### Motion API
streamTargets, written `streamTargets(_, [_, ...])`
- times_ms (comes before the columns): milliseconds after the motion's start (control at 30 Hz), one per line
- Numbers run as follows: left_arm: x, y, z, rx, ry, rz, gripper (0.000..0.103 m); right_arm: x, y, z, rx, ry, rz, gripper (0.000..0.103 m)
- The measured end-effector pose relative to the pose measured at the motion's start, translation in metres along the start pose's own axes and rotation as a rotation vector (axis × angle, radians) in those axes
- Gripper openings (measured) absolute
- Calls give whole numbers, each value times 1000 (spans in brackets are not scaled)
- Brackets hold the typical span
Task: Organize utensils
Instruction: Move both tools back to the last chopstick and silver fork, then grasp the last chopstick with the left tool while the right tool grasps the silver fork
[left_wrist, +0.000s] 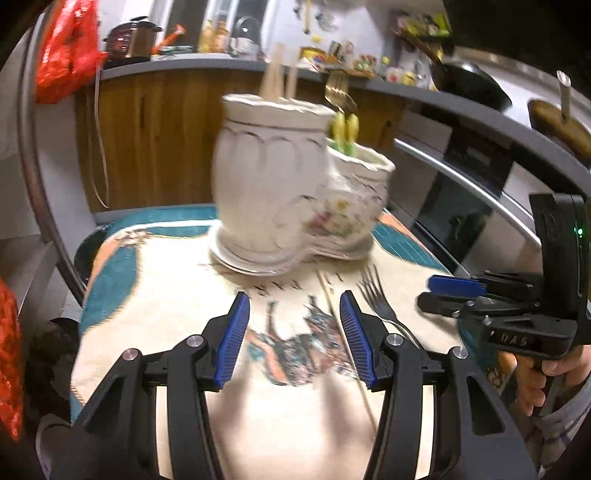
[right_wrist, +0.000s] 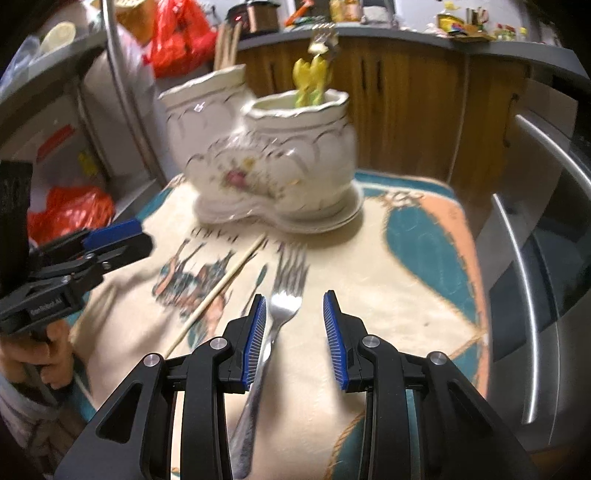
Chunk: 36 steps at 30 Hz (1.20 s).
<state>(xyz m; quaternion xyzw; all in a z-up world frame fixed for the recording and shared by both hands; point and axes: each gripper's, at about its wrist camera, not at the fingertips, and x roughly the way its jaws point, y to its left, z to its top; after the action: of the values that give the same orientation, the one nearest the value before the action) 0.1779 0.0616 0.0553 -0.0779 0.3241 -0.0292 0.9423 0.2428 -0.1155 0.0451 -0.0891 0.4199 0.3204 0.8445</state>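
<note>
Steel fork lies on the counter between the open right claw pads, nearer one pad; left claw open, empty.

We see a glossy white ceramic holder with thin gilt lines and a painted flower. The fork before it is polished metal, smooth and shiny. The single chopstick looks like pale, matt wood. Under them lies a printed cloth, soft and matt. The gripper fingers are black plastic with ribbed blue pads. The cabinet fronts are brown wood.
</note>
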Motion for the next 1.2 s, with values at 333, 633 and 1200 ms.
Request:
streamTargets(333, [34, -40, -4, 110, 106, 22, 51, 15, 22, -19, -92, 96, 7, 34])
streamTargets(633, [51, -54, -3, 169, 151, 32, 51, 16, 19, -24, -127, 108, -10, 11])
streamTargets(1200, [74, -51, -2, 184, 262, 54, 17, 17, -3, -14, -150, 208, 3, 7])
